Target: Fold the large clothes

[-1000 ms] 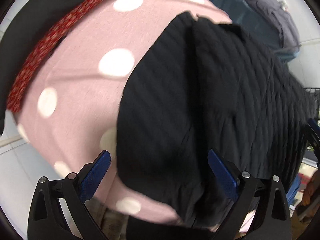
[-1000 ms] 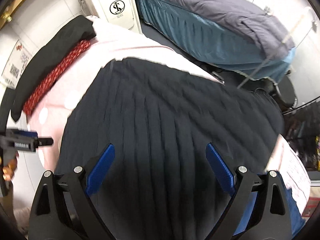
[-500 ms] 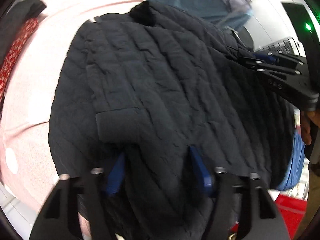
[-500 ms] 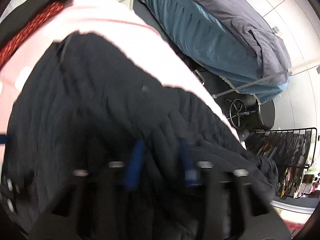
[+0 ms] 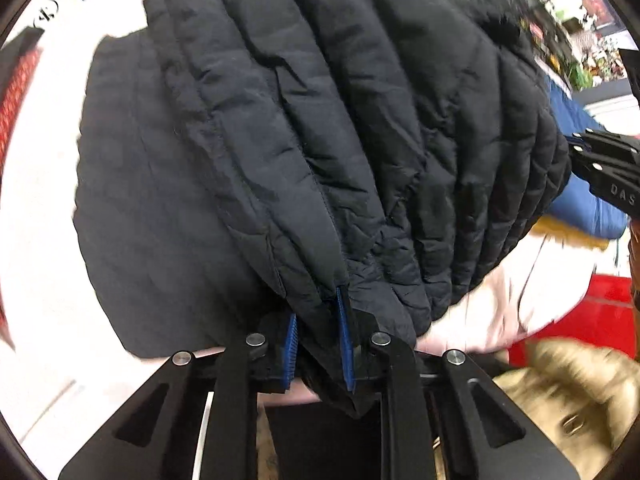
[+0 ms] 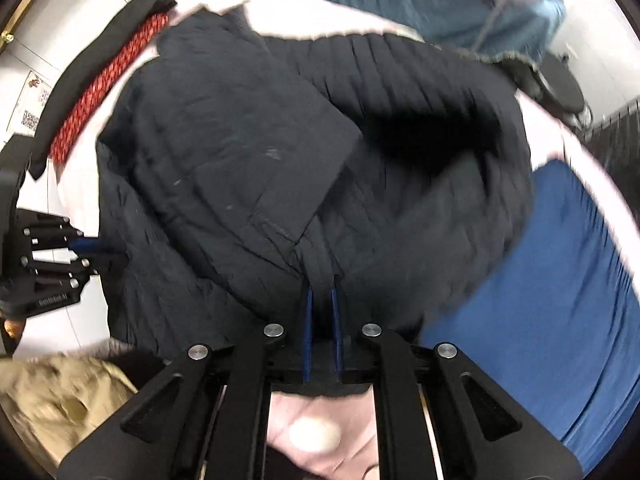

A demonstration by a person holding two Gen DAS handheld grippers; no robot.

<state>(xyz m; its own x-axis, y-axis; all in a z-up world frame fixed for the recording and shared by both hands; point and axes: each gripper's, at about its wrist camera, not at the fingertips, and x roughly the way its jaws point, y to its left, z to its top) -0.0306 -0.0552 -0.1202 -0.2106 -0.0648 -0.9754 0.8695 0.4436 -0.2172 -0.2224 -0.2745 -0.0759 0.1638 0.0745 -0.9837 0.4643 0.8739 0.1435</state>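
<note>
The black puffy coat (image 5: 320, 128) fills the middle of both views, lying on a pink sheet (image 6: 316, 440). The left gripper (image 5: 318, 344) is closing, jaws narrow, on the coat's edge. The right gripper (image 6: 320, 328) pinches another edge tight.

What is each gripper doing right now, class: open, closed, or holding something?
Left gripper: jaws closing, with a fold of the black quilted jacket between the pads.
Right gripper: shut on the jacket's edge.
</note>
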